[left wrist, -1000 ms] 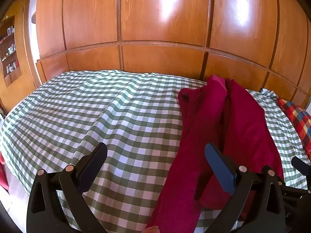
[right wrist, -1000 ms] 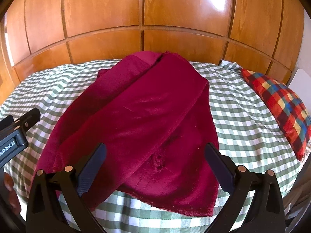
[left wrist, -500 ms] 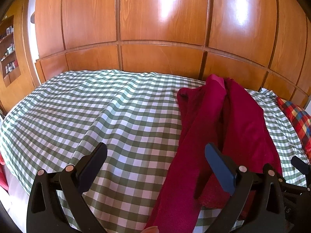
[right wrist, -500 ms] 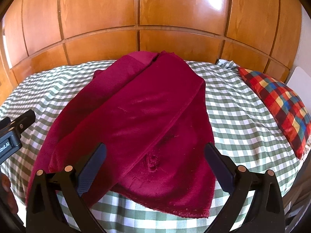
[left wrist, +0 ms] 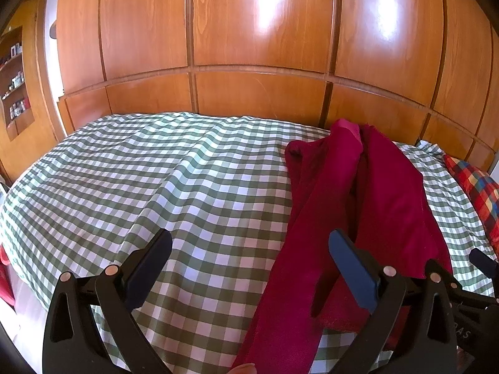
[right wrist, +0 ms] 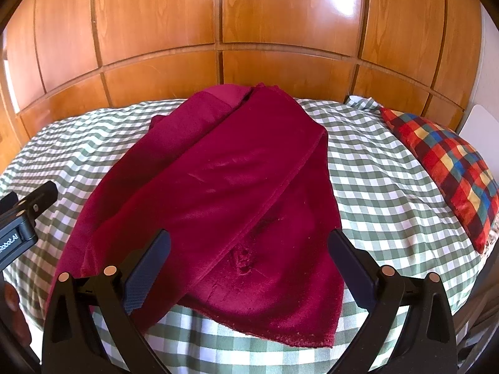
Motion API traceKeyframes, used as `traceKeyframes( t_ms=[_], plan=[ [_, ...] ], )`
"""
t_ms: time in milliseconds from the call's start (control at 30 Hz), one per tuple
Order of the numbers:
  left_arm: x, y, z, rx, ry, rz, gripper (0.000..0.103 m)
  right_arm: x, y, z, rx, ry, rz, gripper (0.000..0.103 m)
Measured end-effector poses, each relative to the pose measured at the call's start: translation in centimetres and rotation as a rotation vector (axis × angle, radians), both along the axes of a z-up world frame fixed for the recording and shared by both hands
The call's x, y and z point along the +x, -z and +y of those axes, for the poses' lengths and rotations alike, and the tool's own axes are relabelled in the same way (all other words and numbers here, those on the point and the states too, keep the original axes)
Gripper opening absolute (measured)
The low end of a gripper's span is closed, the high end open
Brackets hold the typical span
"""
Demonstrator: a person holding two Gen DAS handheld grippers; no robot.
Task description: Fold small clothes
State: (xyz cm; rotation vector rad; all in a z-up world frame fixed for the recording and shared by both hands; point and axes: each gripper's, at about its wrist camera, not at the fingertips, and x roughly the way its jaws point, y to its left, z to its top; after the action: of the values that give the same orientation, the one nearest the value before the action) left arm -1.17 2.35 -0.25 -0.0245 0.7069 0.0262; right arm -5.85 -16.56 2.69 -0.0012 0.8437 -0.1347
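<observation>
Both the left hand-held gripper (left wrist: 249, 258) and right hand-held gripper (right wrist: 249, 255) hover spread wide, empty, above the crimson garment (right wrist: 224, 193).

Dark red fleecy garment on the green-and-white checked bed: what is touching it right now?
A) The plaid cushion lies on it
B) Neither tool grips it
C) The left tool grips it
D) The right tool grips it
B: the dark red fleecy garment lies loose on the bed, with the right tool and left tool both open above it.

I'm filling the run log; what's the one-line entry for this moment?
cloth: loosely folded on bed | left gripper: open, empty | right gripper: open, empty | pillow: right of cloth
</observation>
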Motion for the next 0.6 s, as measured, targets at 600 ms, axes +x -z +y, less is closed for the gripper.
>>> traceKeyframes(
  t_ms=[600],
  plan=[
    [-0.4, 0.5, 1.1, 0.02, -0.003, 0.007, 0.1, 0.0, 0.3, 0.7, 0.01, -0.041, 0.02, 0.1]
  ],
)
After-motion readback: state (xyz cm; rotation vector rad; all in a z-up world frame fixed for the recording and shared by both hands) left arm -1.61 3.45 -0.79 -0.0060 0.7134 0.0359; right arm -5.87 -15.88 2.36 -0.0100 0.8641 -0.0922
